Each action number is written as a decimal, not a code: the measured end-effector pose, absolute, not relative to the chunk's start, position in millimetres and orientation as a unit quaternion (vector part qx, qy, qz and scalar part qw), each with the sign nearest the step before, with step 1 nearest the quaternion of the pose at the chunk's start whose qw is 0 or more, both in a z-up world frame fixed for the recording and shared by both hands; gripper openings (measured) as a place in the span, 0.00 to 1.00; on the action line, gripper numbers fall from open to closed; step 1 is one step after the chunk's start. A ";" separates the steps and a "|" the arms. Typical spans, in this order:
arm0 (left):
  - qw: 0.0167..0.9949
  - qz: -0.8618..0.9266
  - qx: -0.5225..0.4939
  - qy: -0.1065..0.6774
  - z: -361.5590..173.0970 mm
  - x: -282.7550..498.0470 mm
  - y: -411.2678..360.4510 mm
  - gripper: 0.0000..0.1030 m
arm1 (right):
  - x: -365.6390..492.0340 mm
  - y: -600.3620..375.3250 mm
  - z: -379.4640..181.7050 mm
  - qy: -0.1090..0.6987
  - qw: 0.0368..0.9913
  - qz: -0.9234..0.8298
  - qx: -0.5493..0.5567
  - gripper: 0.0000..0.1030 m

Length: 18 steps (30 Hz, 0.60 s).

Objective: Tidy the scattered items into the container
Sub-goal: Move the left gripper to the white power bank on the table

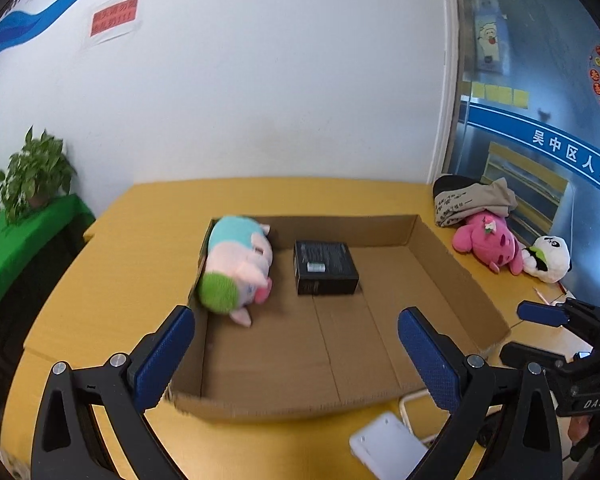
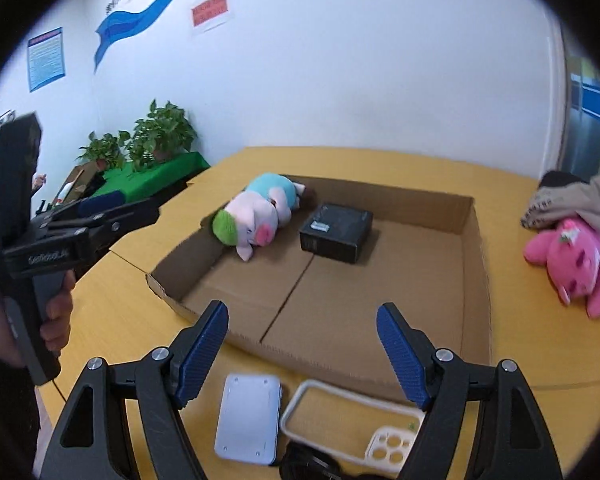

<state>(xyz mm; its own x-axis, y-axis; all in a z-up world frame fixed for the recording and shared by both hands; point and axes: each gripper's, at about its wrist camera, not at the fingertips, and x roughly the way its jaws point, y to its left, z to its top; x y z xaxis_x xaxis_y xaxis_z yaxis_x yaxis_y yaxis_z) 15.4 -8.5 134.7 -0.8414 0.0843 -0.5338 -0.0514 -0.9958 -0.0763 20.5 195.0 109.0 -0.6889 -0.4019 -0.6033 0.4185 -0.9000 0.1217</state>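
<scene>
A shallow cardboard box (image 1: 452,276) (image 2: 480,280) lies on the yellow table (image 1: 120,280). Inside it, against the left wall, lies a pink, teal and green plush pig (image 1: 236,268) (image 2: 260,216), with a black carton (image 1: 326,266) (image 2: 336,232) beside it. My left gripper (image 1: 296,320) hangs open and empty over the box's near end; the right wrist view shows the left gripper (image 2: 120,210) at the left, held by a hand (image 2: 56,312). My right gripper (image 2: 303,312) stands open and empty above the box's near rim. A pink plush (image 1: 486,242) (image 2: 572,260) and a panda plush (image 1: 548,258) lie outside on the right.
A white flat device (image 2: 250,420) (image 1: 388,446) and a cream phone case (image 2: 352,424) lie on the table in front of the box. A bundle of cloth (image 2: 572,200) sits behind the pink plush. Potted plants (image 2: 160,136) stand on a green-covered bench at the far left.
</scene>
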 end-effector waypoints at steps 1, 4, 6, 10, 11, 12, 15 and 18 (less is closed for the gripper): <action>0.036 0.958 -0.283 -0.032 131.8 21.6 -8.3 1.00 | 25.4 196.1 107.4 0.013 0.216 -0.920 0.326 0.75; 0.041 0.957 -0.285 -0.031 127.2 38.0 -5.7 1.00 | 38.6 200.2 105.9 0.013 0.199 -0.924 0.327 0.75; 0.048 0.957 -0.286 -0.028 125.7 46.2 -1.3 1.00 | 45.0 203.3 104.5 0.012 0.192 -0.926 0.326 0.75; 0.052 0.957 -0.286 -0.025 124.9 55.1 6.2 1.00 | 54.8 207.3 103.5 0.016 0.185 -0.927 0.325 0.75; 0.056 0.956 -0.286 -0.026 124.5 56.4 7.7 1.00 | 56.0 208.5 103.2 0.016 0.184 -0.927 0.326 0.75; 0.060 0.955 -0.288 -0.026 123.6 57.6 10.6 1.00 | 57.2 209.5 103.7 0.015 0.182 -0.927 0.326 0.75; 0.062 0.954 -0.292 -0.021 120.5 58.2 17.0 1.00 | 57.4 213.4 100.9 0.016 0.178 -0.928 0.327 0.75; 0.069 0.954 -0.292 -0.015 119.5 62.6 24.5 1.00 | 58.6 215.8 101.6 0.016 0.174 -0.930 0.324 0.75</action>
<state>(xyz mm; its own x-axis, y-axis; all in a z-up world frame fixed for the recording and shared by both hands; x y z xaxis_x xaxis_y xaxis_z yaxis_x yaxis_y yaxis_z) 62.6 24.5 119.5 -0.8202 0.1407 -0.5544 -0.1234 -0.9900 -0.0688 58.6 215.8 101.6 -0.7297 -0.3135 -0.6077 0.3341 -0.9389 0.0832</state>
